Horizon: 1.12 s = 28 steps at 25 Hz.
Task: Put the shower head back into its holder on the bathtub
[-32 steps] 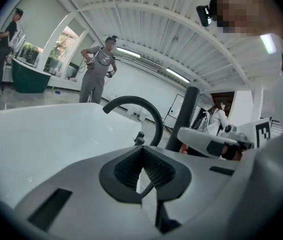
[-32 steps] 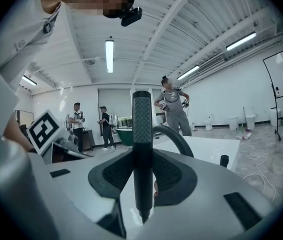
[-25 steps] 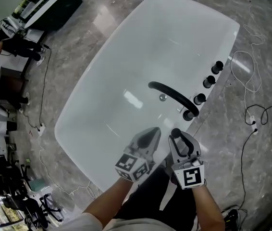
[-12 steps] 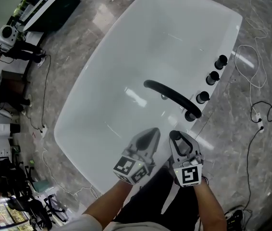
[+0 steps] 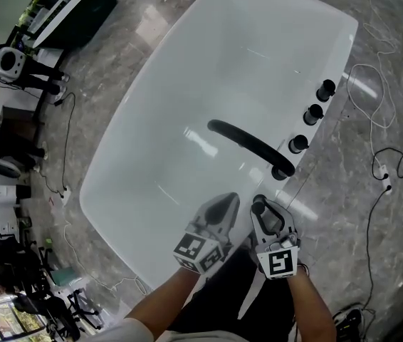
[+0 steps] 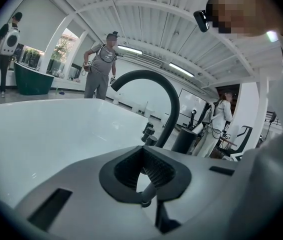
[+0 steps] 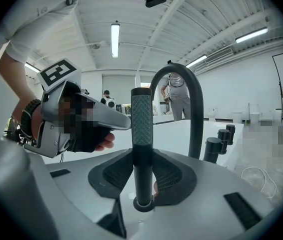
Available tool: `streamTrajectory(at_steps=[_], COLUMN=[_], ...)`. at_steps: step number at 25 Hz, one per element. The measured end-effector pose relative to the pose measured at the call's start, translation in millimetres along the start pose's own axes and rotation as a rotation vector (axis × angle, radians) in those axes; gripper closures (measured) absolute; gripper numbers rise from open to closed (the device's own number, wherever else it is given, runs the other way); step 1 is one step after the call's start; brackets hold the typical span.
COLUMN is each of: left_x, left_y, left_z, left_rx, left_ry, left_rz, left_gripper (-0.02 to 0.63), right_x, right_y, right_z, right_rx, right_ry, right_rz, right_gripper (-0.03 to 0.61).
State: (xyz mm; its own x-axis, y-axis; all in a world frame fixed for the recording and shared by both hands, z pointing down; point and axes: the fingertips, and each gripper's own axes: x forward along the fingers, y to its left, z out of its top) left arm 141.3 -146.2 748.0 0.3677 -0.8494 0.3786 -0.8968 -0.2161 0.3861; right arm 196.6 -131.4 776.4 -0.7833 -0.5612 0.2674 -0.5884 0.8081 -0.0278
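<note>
Black stick shower head [image 7: 141,134] stands upright, clamped between the right gripper [image 7: 142,176] jaws at the near edge of the white bathtub [image 5: 244,48]; can't tell whether its lower end touches the rim. Left gripper [image 6: 144,176] just beside it, jaws together, nothing in them. Black arched faucet [image 5: 248,144] just beyond, three black cylindrical fittings [image 5: 312,113] along the right rim.

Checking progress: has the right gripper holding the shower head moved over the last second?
Yes, slightly: the right gripper with the shower head has sunk, its tip now showing further from the faucet base in the head view.
</note>
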Motion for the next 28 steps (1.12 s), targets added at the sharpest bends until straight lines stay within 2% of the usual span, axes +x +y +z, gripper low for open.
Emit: streamTrajectory(at_steps=[6,11,17,20,22,25,28], left_x=[-3.4,-4.6,-7.4,-14.5,-21.1,-32.0,-47.1], left_y=[-2.0,-3.4,-14.2,-19.4,-26.4,-41.8,-69.6], left_z=[-2.9,-3.7,-1.4,5.2,13.4,36.5,65.3], left_rx=[0.004,-0.005,0.016,0.02,0.025,0.037,0.072], left_ry=[0.019,0.036,0.068,0.076,0.082,0.075,0.076], left_rz=[0.006,0.014,-0.01,-0.018,-0.03,-0.057,-0.085], left_gripper=[0.609,0.609,0.609,0.609,0.609,0.609,0.609], right_x=[-9.6,-6.2,-13.1,-32.9,-49.2,-65.4,-80.0], right_y=[7.2,6.1,1.3,-0.4,0.3,-1.2,-3.5], right_z=[-13.4,-17.0,-21.4,-12.4,4.2,54.5,116.0], right_rx=[-0.015,-0.009,0.036,0.074,0.101,0.11,0.128], right_ry=[0.072,0.086,0.174,0.206,0.21,0.163,0.109], right_rz=[0.002,-0.003,-0.01,-0.052,-0.085,-0.115,-0.15], right_gripper=[0.449,0.449,0.427,0.414,0.415,0.419,0.497])
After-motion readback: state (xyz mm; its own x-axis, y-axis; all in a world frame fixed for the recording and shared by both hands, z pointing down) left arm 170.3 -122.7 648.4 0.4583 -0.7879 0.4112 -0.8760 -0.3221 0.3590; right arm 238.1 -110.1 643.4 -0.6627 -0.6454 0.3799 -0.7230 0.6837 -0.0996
